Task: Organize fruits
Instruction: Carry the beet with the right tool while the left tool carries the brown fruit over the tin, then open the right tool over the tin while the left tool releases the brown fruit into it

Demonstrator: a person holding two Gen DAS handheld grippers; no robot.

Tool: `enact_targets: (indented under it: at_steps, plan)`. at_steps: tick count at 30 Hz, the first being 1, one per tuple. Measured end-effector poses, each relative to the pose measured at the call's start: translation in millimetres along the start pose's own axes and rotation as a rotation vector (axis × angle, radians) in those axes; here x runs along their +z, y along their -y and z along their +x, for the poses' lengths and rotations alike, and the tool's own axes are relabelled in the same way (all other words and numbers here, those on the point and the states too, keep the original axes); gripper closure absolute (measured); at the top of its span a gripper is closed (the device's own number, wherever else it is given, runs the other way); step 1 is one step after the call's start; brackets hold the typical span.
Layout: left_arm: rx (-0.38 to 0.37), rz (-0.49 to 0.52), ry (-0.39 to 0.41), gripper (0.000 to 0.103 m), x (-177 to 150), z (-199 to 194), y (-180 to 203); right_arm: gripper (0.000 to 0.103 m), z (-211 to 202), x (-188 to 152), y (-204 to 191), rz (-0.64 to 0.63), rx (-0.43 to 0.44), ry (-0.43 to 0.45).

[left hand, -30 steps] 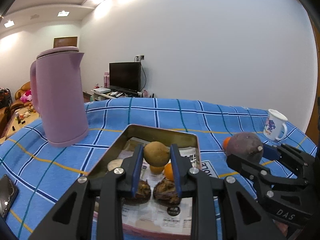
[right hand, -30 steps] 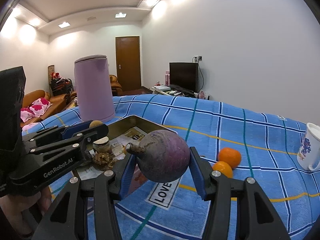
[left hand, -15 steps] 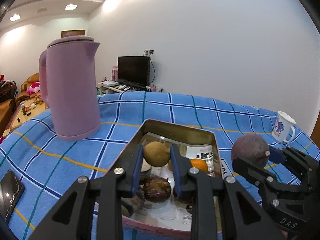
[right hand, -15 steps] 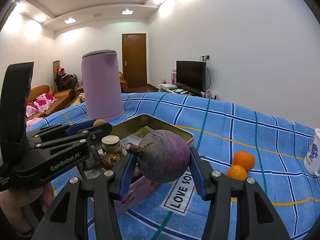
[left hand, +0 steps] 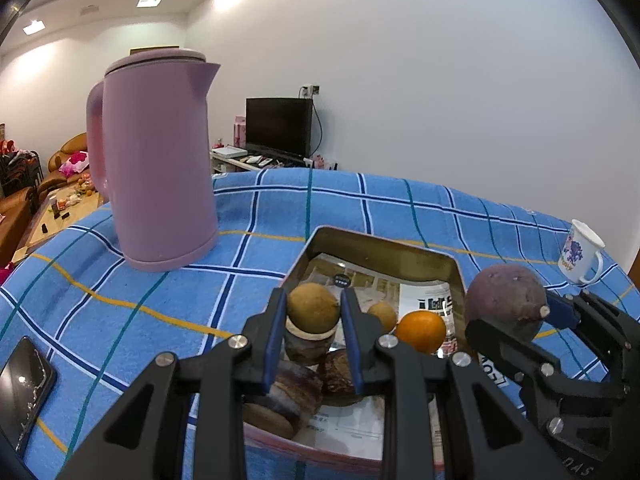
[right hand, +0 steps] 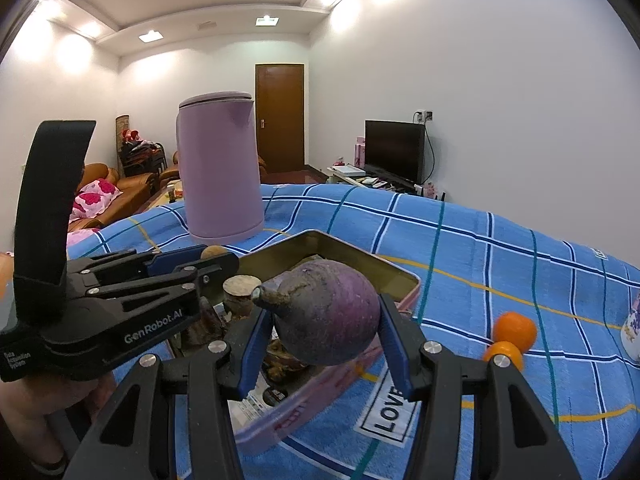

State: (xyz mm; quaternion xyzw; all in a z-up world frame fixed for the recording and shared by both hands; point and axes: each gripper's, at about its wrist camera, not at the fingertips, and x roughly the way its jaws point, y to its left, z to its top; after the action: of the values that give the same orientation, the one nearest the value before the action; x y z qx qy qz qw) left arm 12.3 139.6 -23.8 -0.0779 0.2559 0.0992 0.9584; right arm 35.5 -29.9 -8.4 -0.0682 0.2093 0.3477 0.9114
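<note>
Both grippers have shifted over the tin (left hand: 384, 246): left gripper (left hand: 313, 312) clamps a brown fruit (left hand: 313, 307), right gripper (right hand: 326, 326) grips a purple root (right hand: 326, 312).

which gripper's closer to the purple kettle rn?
Left. The left gripper, shut on a small brown fruit, hangs over the tin's kettle-side half, beside the purple kettle. The right gripper, shut on the purple round fruit, sits at the tin's far side.
</note>
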Motion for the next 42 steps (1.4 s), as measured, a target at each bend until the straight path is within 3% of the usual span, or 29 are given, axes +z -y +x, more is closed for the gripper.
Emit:
enact_targets:
  at_steps: [18,28,32,37,42]
  plan:
    - [-0.021,-0.006,-0.109,0.074,5,29,-6,0.05,29,8,-9,0.005,0.016,-0.047]
    - [-0.041,-0.031,-0.123,0.07,6,33,-9,0.047,35,8,-5,0.03,0.055,-0.077]
    - [-0.061,-0.055,-0.104,0.056,5,25,-9,0.044,24,7,-7,0.009,0.06,-0.029]
    - [-0.02,-0.037,-0.043,0.023,9,6,-2,0.038,3,5,0,0.013,0.047,0.016]
    - [-0.012,-0.025,-0.006,0.014,20,-5,9,0.038,-22,11,26,0.047,-0.021,0.025]
